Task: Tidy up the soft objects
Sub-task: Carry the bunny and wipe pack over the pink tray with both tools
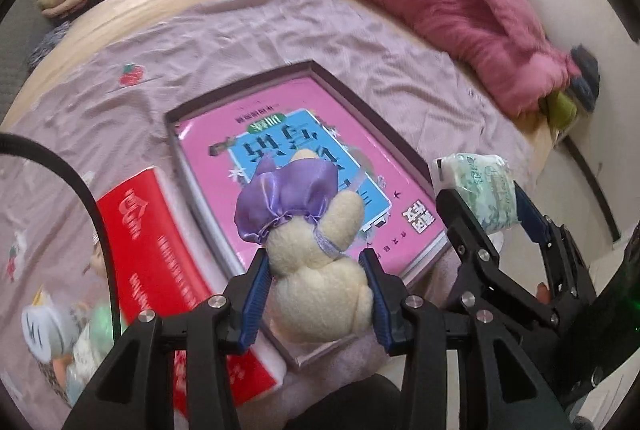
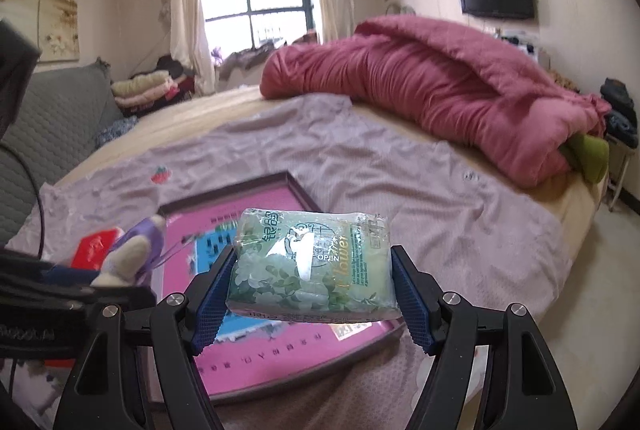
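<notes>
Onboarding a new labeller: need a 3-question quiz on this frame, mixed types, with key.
1. True or false: the left gripper is empty.
2. Multiple choice: what does the right gripper hold? A) a red pack B) a green tissue pack C) a folded blanket
3. Short answer: what lies inside the shallow dark-rimmed box on the bed?

Key:
1. False. It is shut on the cream plush toy with the purple satin cap.
2. B. The green tissue pack sits clamped between the blue pads.
3. A pink book with a blue panel on its cover.
</notes>
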`<state>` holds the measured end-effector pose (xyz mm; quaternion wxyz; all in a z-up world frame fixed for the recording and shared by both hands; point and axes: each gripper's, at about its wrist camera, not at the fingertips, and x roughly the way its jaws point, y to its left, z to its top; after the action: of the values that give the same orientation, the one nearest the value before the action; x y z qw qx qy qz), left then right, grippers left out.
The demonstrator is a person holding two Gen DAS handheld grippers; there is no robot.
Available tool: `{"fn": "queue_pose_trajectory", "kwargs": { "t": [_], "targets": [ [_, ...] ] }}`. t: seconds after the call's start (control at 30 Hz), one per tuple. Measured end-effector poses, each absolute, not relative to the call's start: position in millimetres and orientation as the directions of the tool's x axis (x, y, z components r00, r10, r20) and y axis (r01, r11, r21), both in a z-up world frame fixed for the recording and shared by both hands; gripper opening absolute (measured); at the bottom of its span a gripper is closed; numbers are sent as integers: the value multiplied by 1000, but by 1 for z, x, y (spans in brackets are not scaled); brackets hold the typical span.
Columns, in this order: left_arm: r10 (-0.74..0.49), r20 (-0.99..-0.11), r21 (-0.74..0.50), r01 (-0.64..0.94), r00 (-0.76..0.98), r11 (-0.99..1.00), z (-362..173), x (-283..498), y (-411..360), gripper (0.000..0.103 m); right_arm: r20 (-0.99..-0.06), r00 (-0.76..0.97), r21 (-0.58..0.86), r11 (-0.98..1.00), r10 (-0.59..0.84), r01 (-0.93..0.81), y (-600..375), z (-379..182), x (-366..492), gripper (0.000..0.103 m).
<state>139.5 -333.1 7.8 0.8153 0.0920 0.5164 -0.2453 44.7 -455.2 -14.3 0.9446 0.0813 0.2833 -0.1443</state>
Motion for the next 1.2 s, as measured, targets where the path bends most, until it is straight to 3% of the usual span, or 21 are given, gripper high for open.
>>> {"fn": "queue_pose_trajectory", "kwargs": {
  "t": [0.17, 0.37, 0.57, 0.7, 1.2],
  "targets": [
    [-243, -927, -62, 524, 285, 850, -15, 153, -349, 45, -594, 769, 51, 943, -236, 329, -464, -27, 52, 75],
    [-144, -962, 14, 565, 234, 825, -42, 156, -356, 45, -666, 730, 64, 964, -153, 260, -470, -46, 76, 75],
    [-129, -969, 18, 576, 212, 817, -54, 157, -355, 45, -713, 685, -11, 978, -154, 208, -461, -57, 96, 75],
    [-117, -968, 35, 582, 222, 812, -56, 157, -356, 45, -747, 652, 18, 977, -129, 214, -464, -64, 100, 76],
    [-113, -969, 42, 601, 218, 798, -61, 153, -367, 45, -739, 660, 49, 966, -136, 253, -475, -67, 87, 78]
  ]
}}
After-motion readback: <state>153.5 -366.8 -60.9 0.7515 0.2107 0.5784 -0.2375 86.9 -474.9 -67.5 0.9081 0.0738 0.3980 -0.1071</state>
